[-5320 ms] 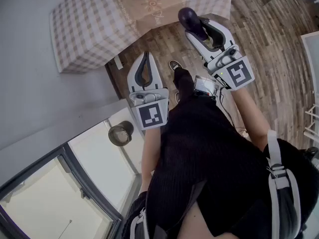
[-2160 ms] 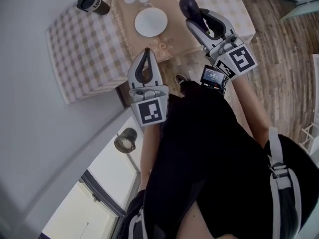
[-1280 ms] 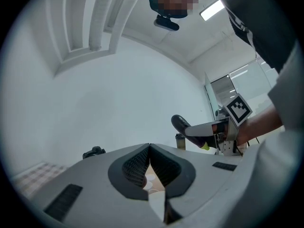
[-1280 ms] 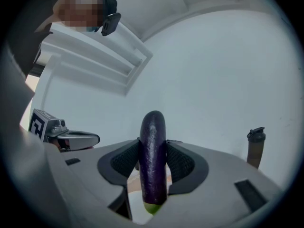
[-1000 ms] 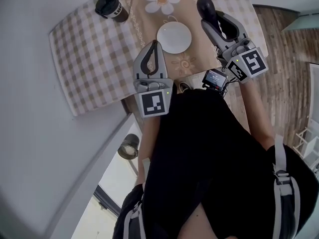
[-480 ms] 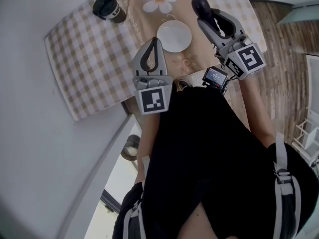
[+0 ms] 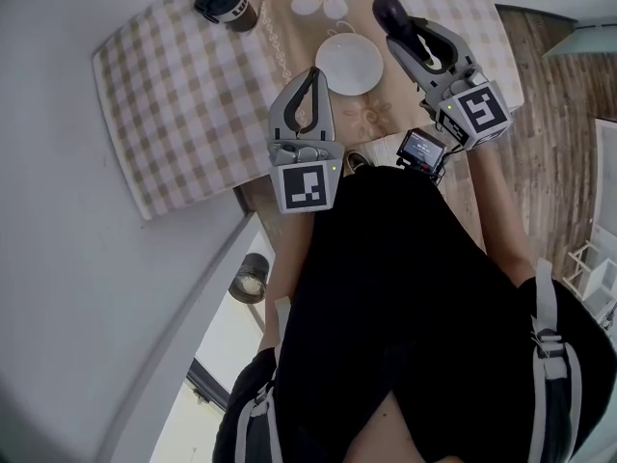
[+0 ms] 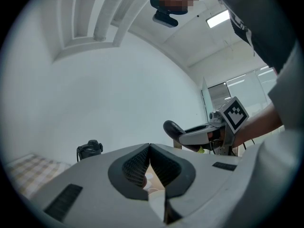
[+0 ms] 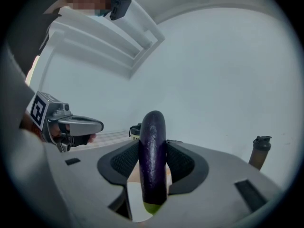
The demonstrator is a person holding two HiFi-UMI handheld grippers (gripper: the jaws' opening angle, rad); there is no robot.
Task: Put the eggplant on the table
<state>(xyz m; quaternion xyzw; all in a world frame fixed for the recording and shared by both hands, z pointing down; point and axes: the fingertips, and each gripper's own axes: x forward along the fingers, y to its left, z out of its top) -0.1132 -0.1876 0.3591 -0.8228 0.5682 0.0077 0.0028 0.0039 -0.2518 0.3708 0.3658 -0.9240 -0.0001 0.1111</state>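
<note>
Checked-cloth table below: right gripper jaws pinch a glossy, rounded eggplant; left gripper jaws meet.

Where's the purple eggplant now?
Head view, upper right: the eggplant is clamped in the right hand-held gripper, over the table, just right of the white plate.

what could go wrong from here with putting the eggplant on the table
The long dark purple eggplant sticks well past the right gripper, whose jaws clamp it only partway along, so it may tip or swing on touching down. The round white plate sits close beside it on the checked-cloth table; the eggplant could land on it or knock it. Being rounded, the eggplant may also roll once released.
</note>
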